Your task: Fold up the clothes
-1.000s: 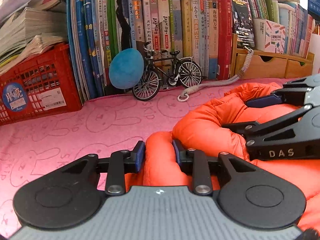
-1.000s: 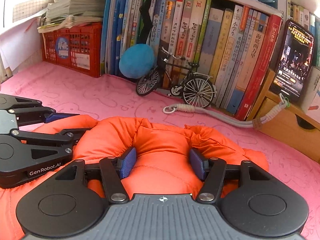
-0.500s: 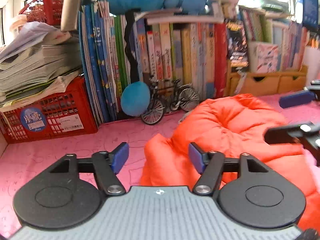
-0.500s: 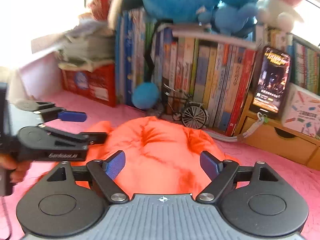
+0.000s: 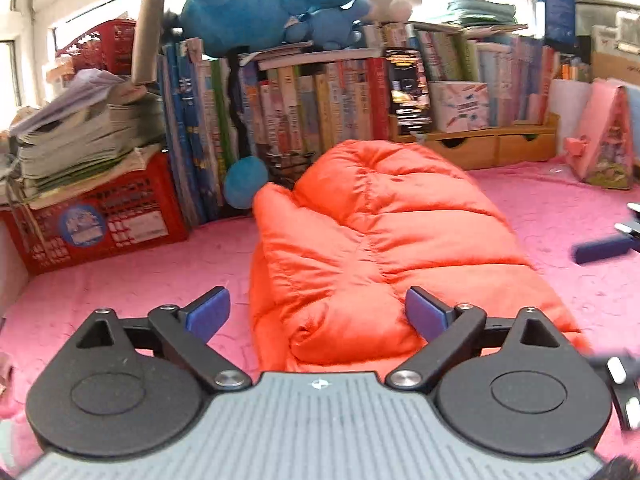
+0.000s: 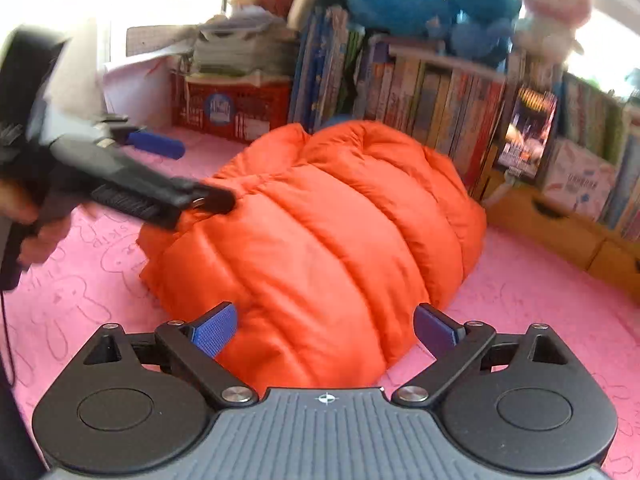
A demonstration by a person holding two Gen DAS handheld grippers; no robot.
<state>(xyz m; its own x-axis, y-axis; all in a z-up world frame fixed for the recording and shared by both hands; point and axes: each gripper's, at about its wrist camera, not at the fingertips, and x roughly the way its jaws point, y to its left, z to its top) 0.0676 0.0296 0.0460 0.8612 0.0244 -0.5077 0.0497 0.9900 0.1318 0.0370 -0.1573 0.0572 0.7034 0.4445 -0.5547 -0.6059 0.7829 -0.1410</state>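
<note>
An orange puffer jacket (image 5: 384,236) lies in a folded, puffy bundle on the pink bunny-print mat (image 5: 120,288). My left gripper (image 5: 318,314) hovers just short of its near left end, and its jaws are opening wide. The blue pads (image 5: 208,312) touch no fabric. My right gripper (image 6: 325,332) stands at the jacket's (image 6: 320,236) near edge, also opening, with its pads clear of the cloth. The left gripper (image 6: 188,172) appears blurred at the left of the right wrist view, held by a hand (image 6: 36,236).
Behind the jacket runs a row of upright books (image 5: 320,108) with blue plush toys (image 5: 256,12) on top. A red crate (image 5: 100,216) under stacked papers stands back left, wooden drawers (image 5: 492,148) and a pink toy house (image 5: 604,140) back right.
Both grippers let go of the orange jacket, opened wide and drew back and upward. The jacket stays behind in a bundle, now seen whole.
</note>
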